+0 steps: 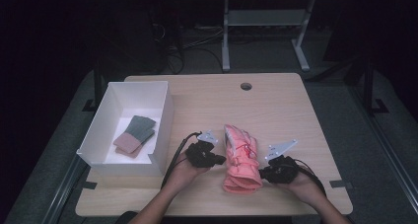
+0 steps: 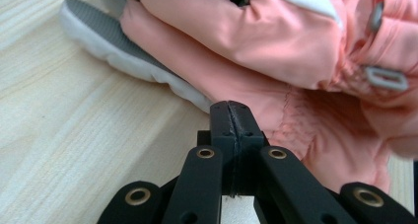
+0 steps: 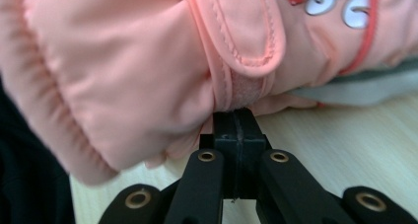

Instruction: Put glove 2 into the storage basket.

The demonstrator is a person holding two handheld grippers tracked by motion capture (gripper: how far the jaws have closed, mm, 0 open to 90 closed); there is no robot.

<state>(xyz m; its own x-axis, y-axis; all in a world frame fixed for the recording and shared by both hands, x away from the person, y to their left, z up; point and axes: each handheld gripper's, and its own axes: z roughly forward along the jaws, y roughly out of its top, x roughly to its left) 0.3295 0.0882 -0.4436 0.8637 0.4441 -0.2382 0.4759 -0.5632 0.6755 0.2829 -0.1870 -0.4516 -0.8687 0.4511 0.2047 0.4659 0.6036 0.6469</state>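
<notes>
Pink glove (image 1: 241,161): padded matt cloth; table (image 1: 276,105): pale smooth wood grain.

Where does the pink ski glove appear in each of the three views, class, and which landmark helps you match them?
High view: the pink ski glove lies low at centre, between the left gripper and right gripper.
Left gripper view: it spreads across the top and right, behind the closed jaws.
Right gripper view: it covers the upper frame.
Shared landmark: the pale wooden table.

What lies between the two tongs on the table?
The pink gloves lie between the left tongs and right tongs, in the high view.
</notes>
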